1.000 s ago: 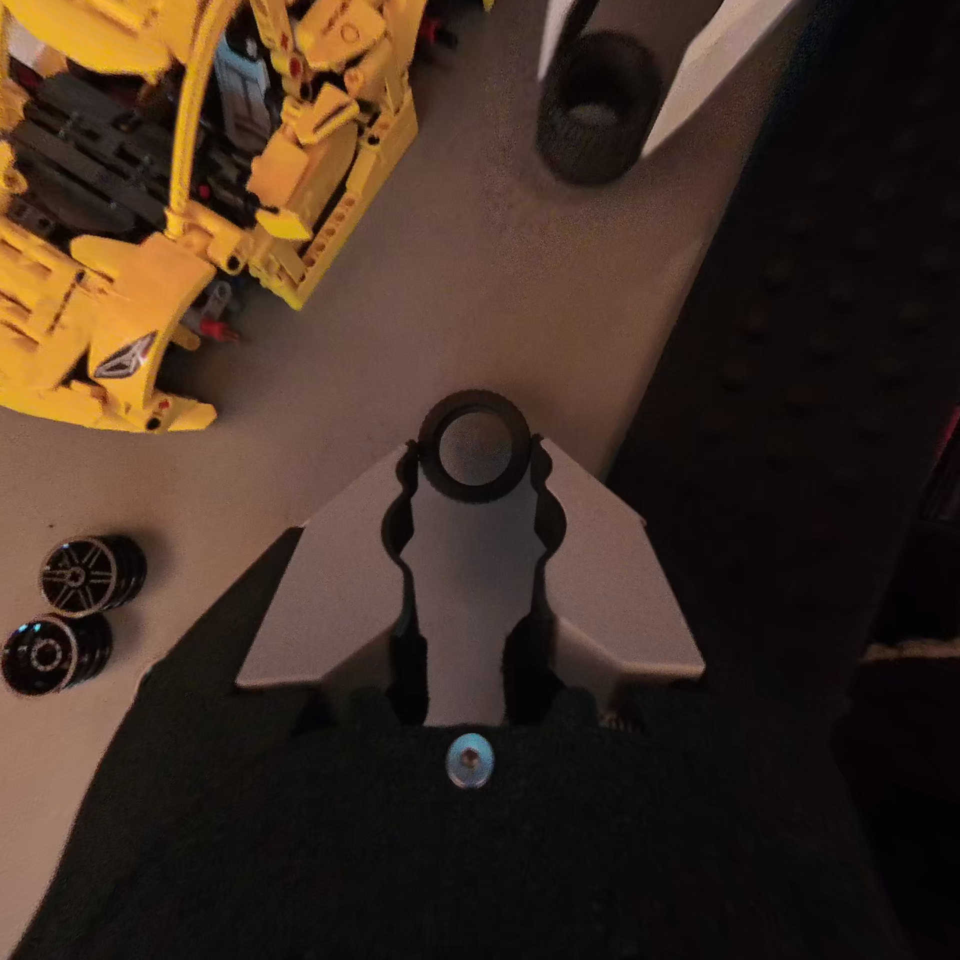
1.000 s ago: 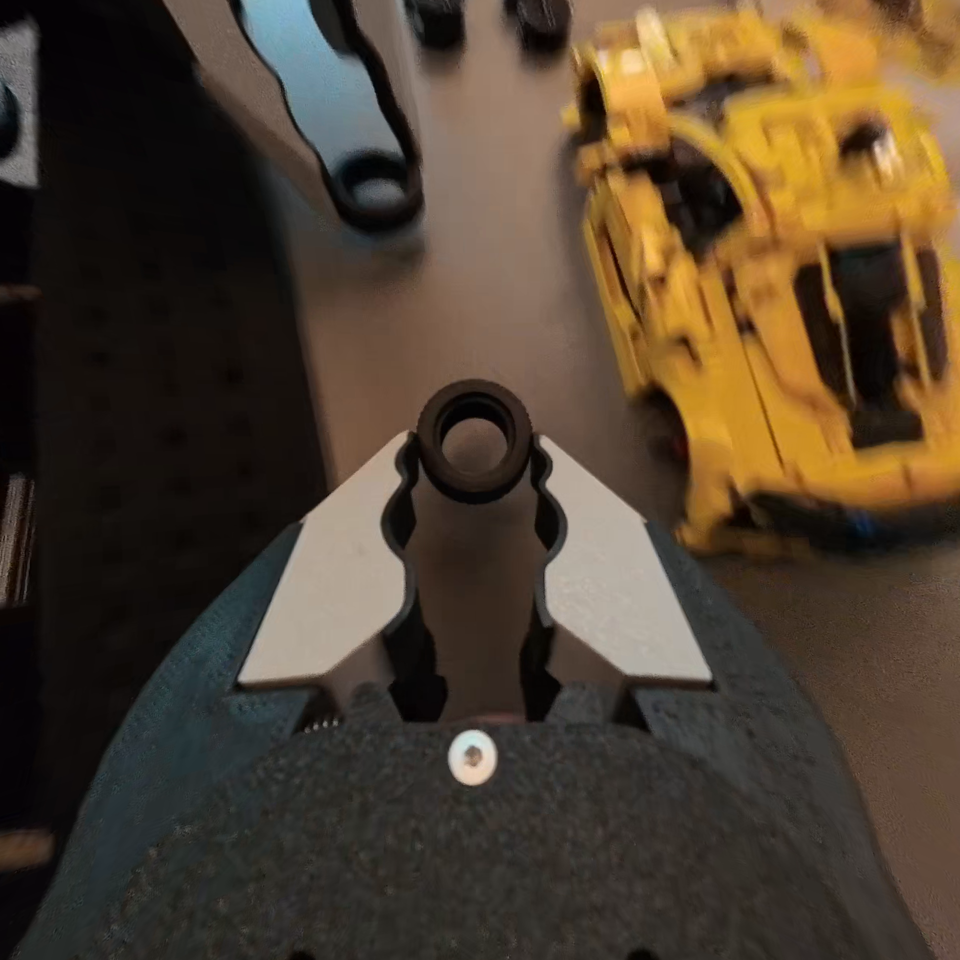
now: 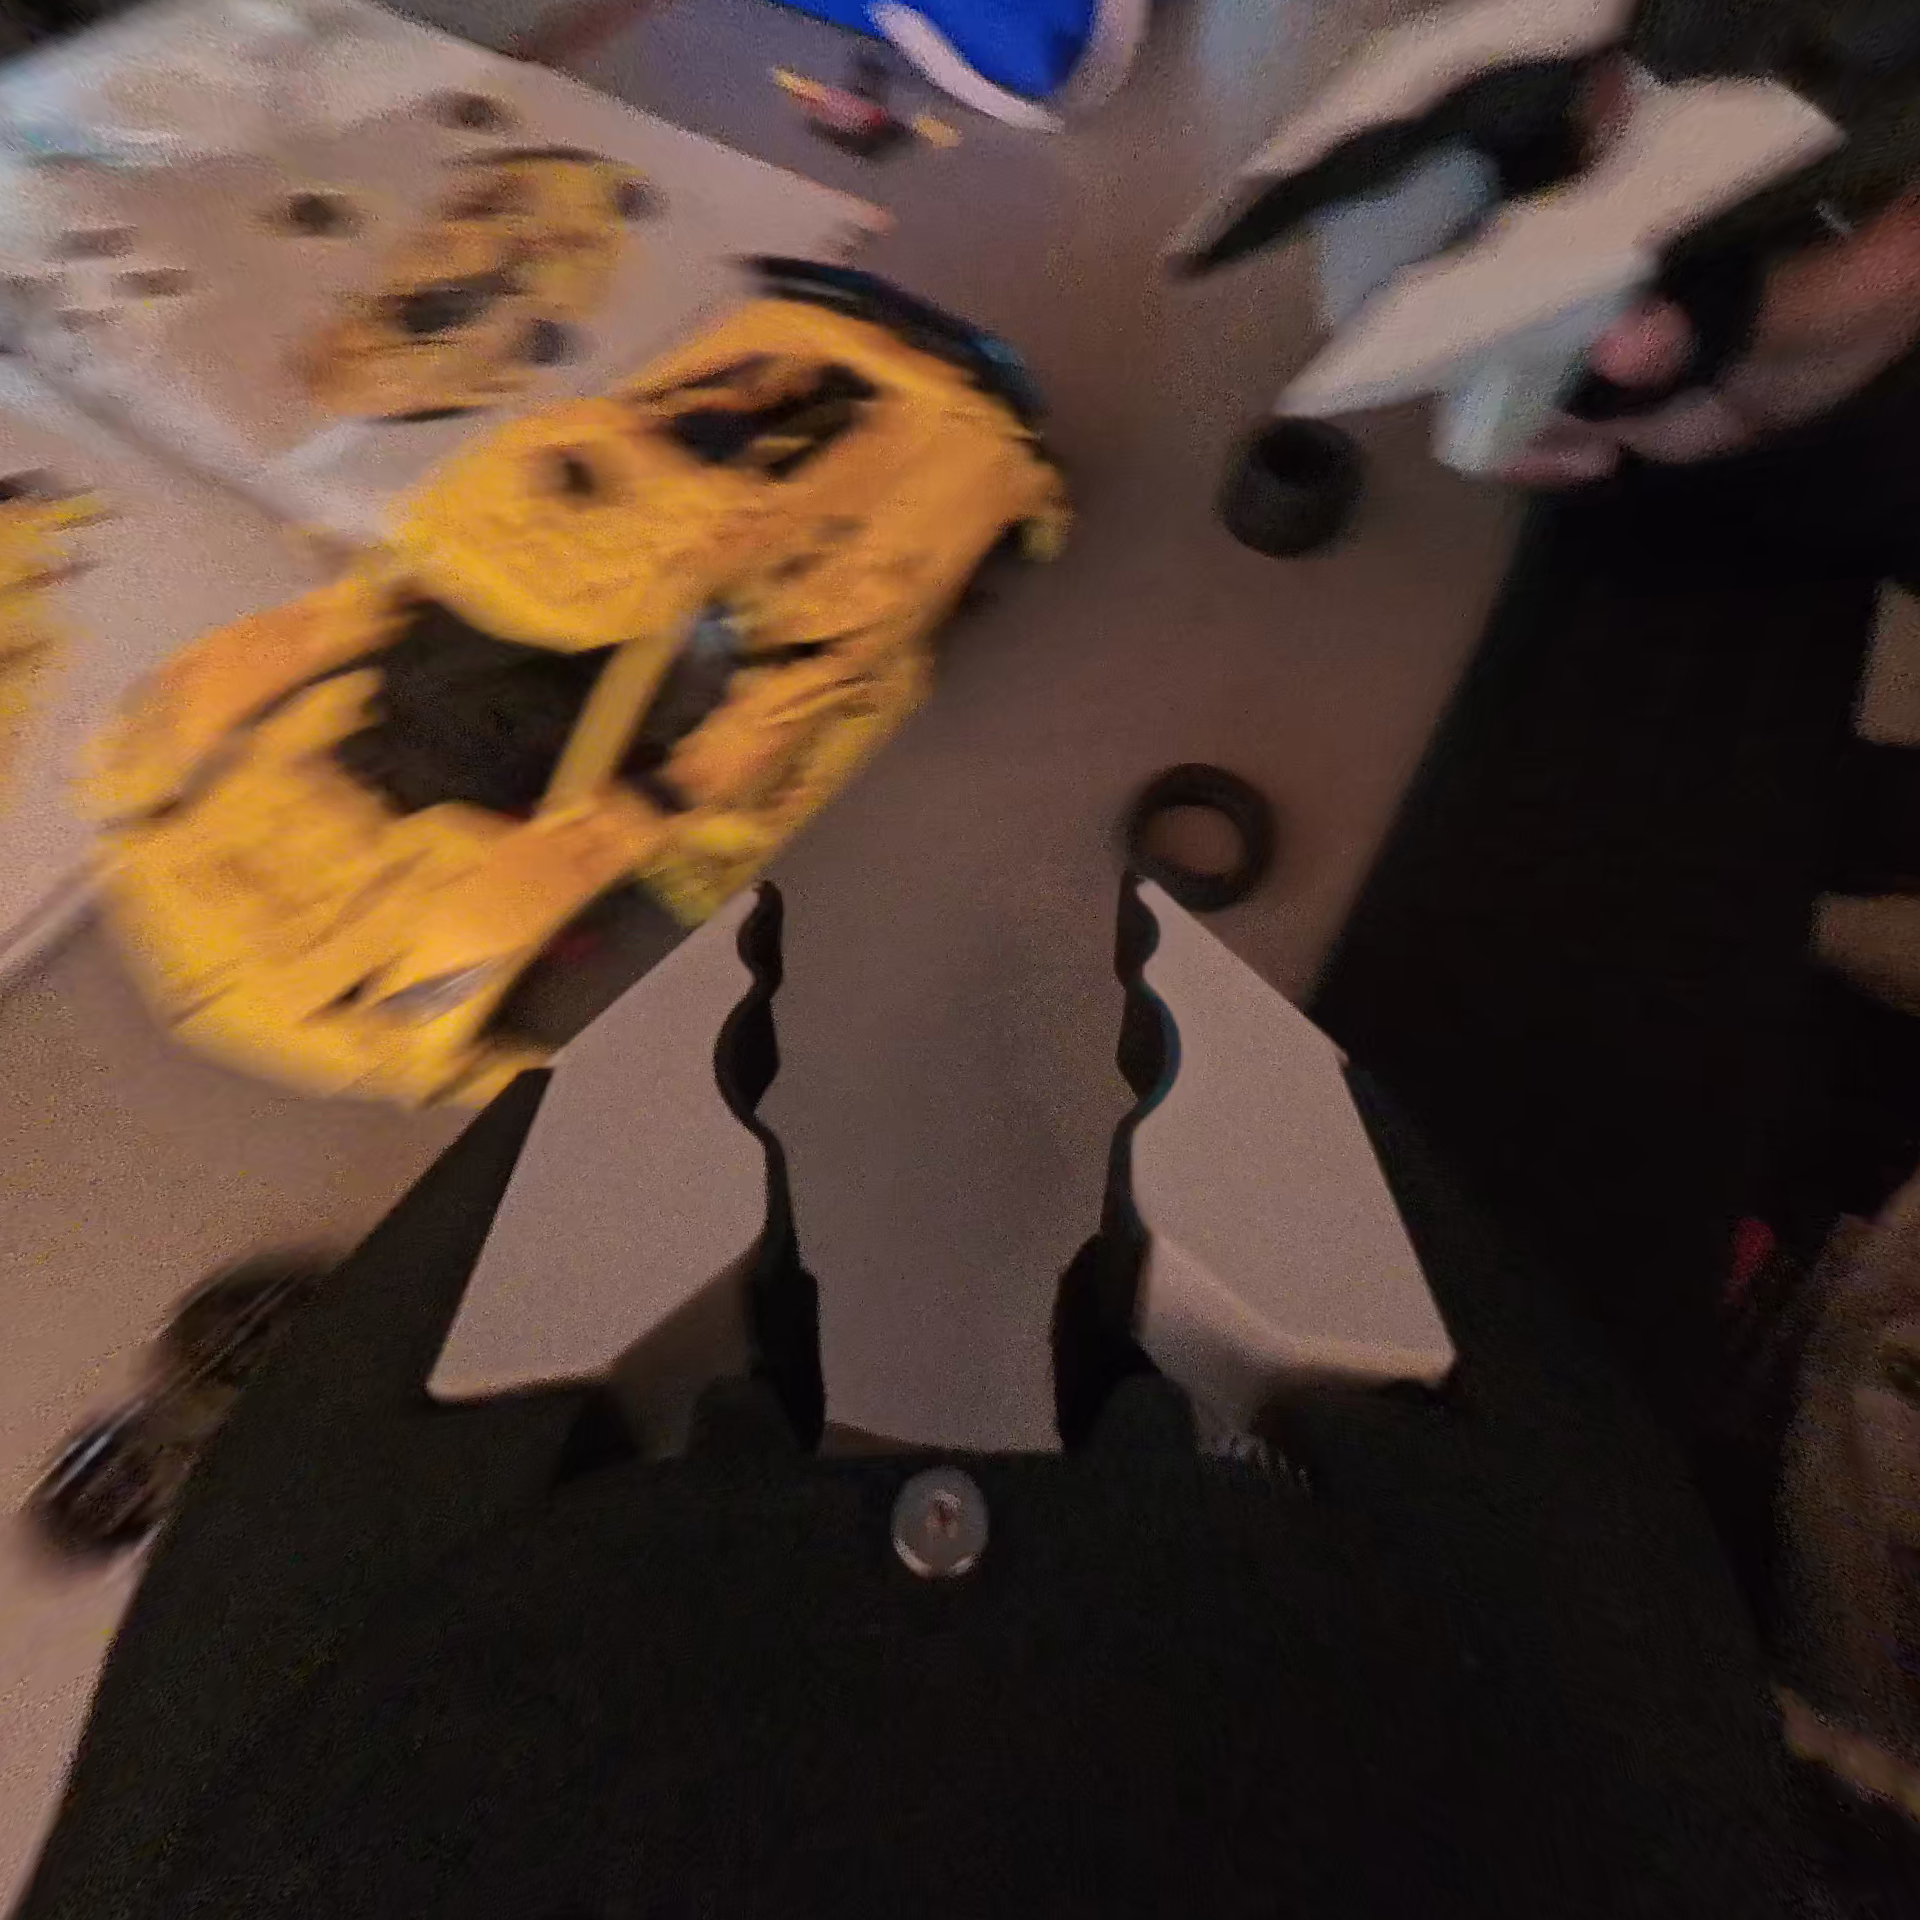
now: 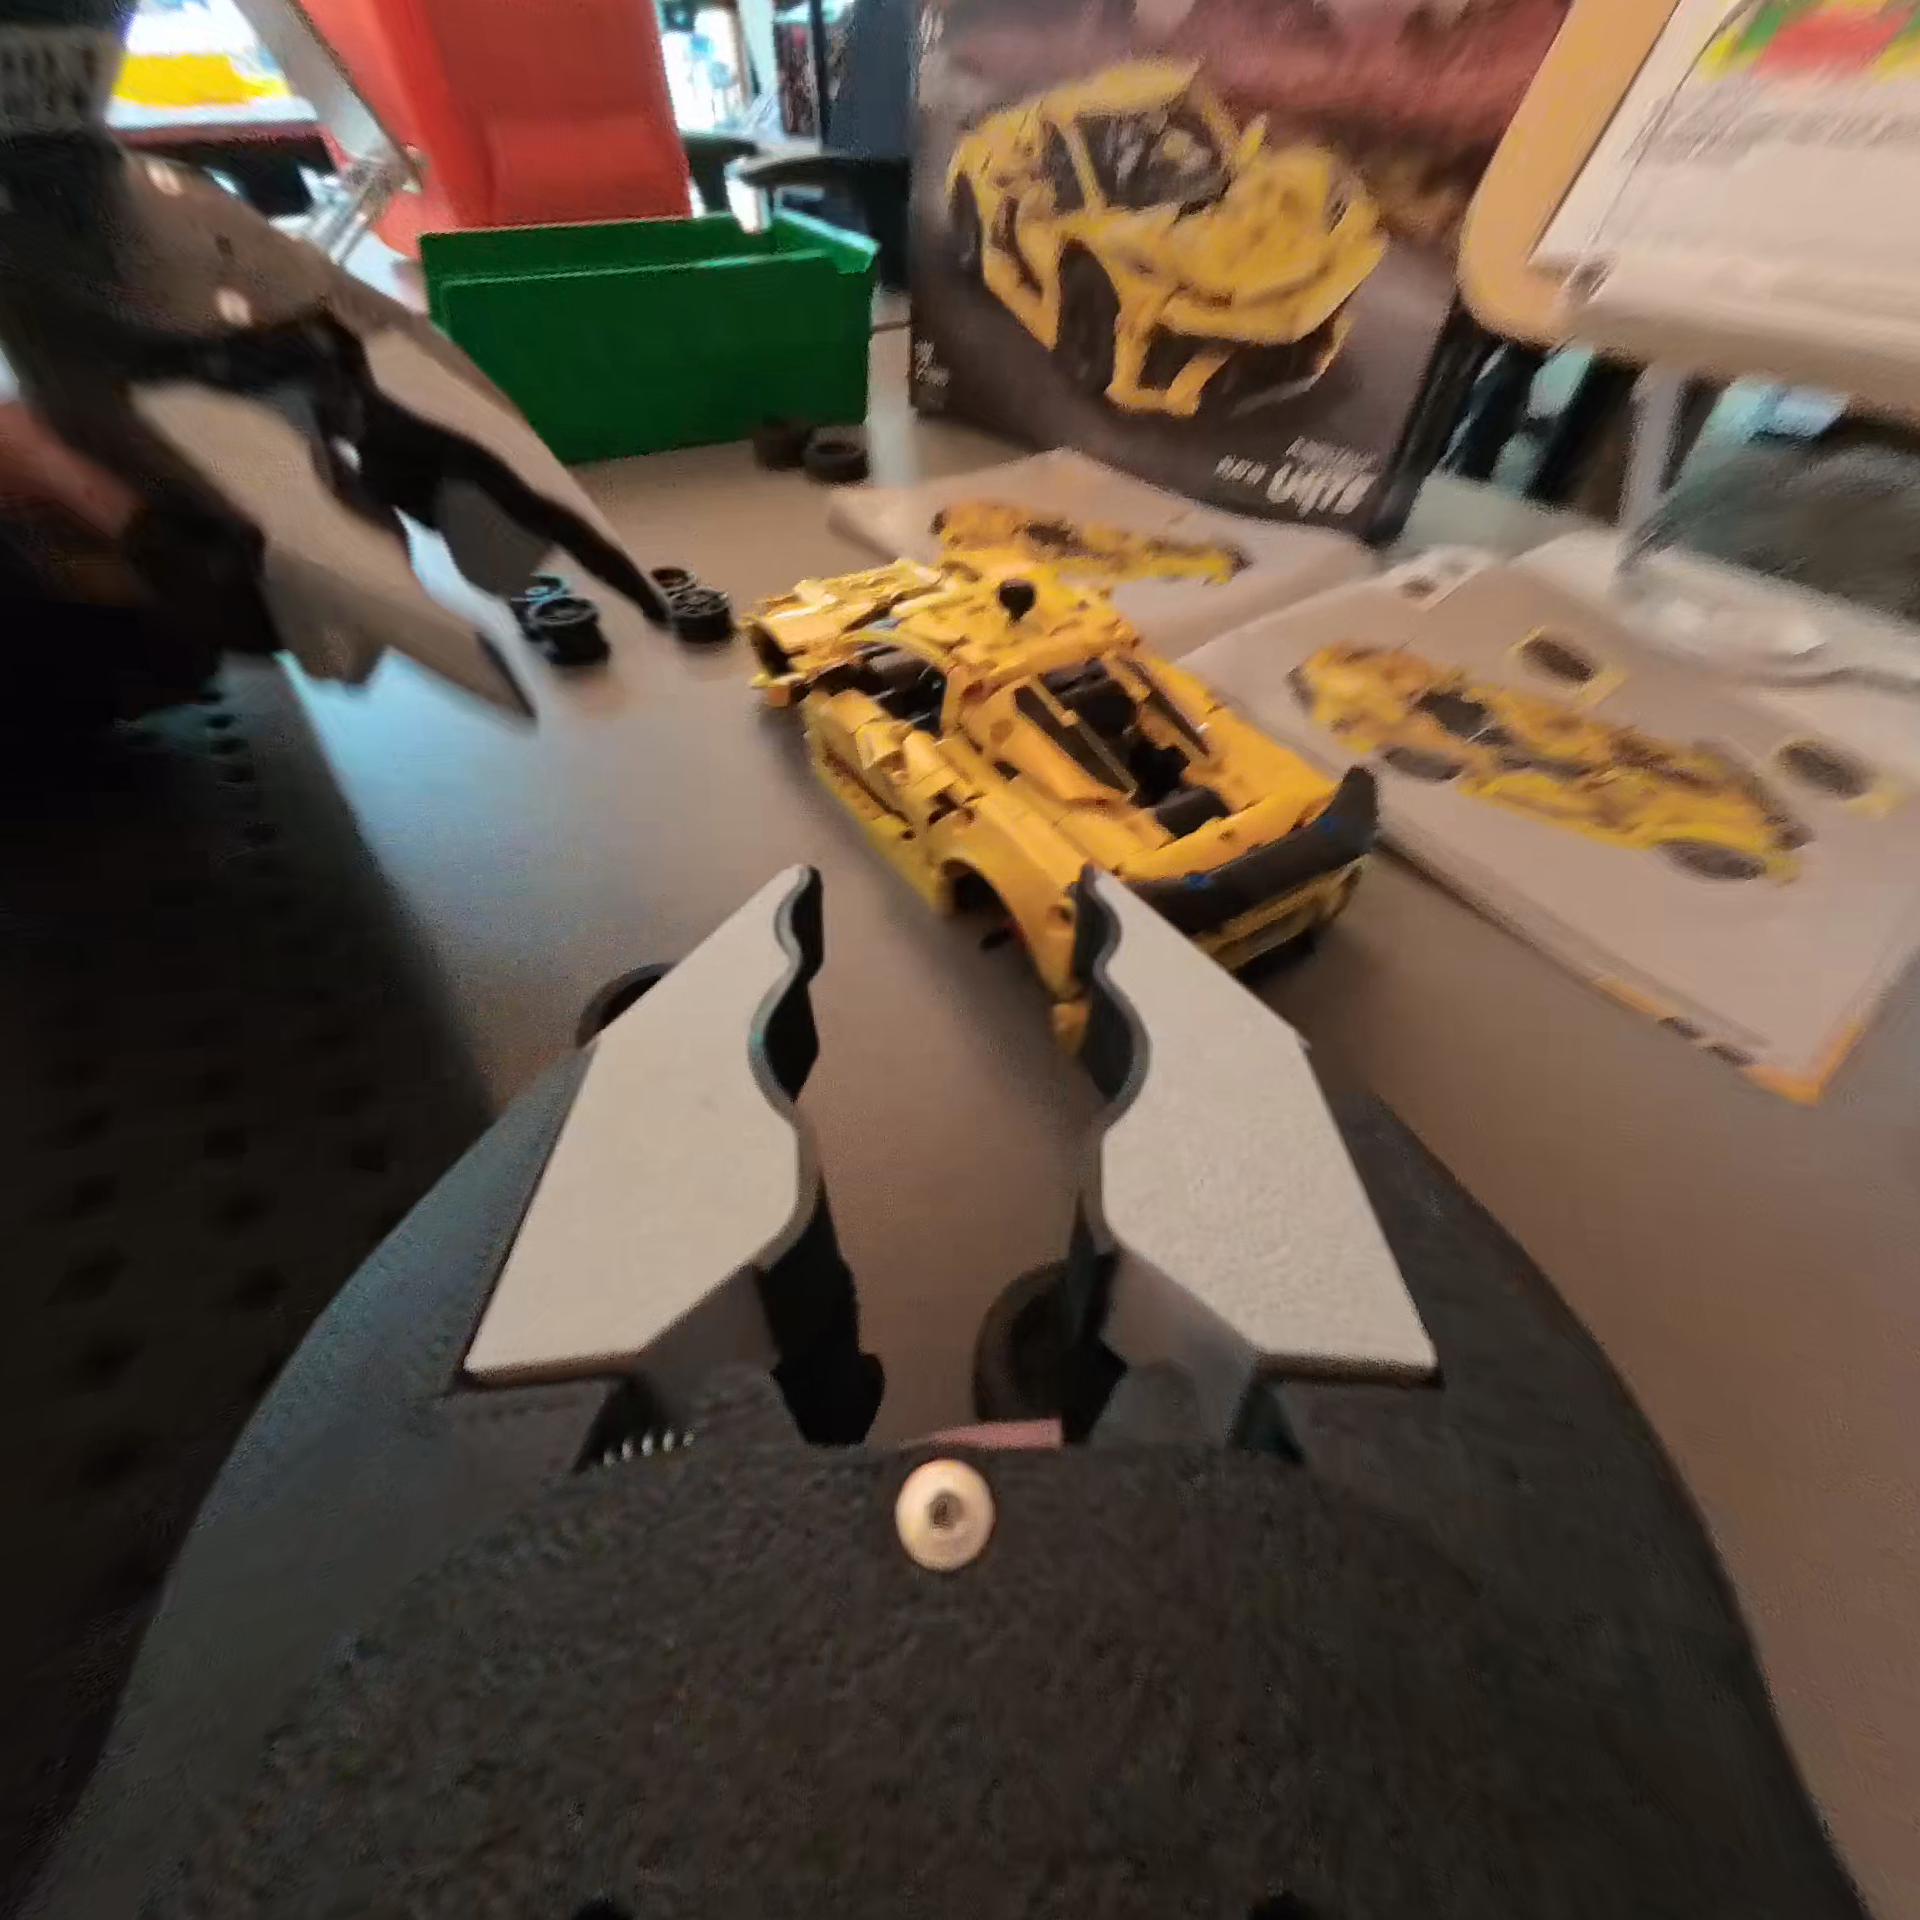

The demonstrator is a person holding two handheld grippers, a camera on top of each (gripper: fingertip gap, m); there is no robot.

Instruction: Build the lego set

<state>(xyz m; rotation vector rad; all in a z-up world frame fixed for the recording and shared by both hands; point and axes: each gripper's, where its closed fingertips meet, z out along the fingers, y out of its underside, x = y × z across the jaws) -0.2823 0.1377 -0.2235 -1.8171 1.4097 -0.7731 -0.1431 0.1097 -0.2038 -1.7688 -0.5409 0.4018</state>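
Note:
The yellow lego car [image 4: 1039, 769] stands without wheels on the grey table [image 4: 582, 852]; it is blurred in the left wrist view [image 3: 540, 707]. My left gripper [image 3: 948, 914] is open and empty. A black tyre [image 3: 1200, 836] lies flat on the table just right of its right fingertip. A second black tyre [image 3: 1291, 488] lies farther off, below my right gripper [image 3: 1262, 322]. My right gripper [image 4: 945, 894] is open and empty, above the table short of the car's rear. One tyre [image 4: 1023, 1340] shows low between its fingers, another dark tyre [image 4: 623, 997] left of its left finger.
Black wheel rims [image 4: 566, 623] lie left of the car, by my open left gripper [image 4: 587, 655]. Two more tyres [image 4: 821, 452] sit before a green bin [image 4: 655, 322]. The set's box [image 4: 1174, 260] and open instruction booklet [image 4: 1558, 748] lie behind and right. A dark perforated mat [image 4: 208, 1039] borders the table.
Both grippers have opened and let go of their black tyres, which now lie on the table. Both have pulled back and swung, so the views now take in the whole car.

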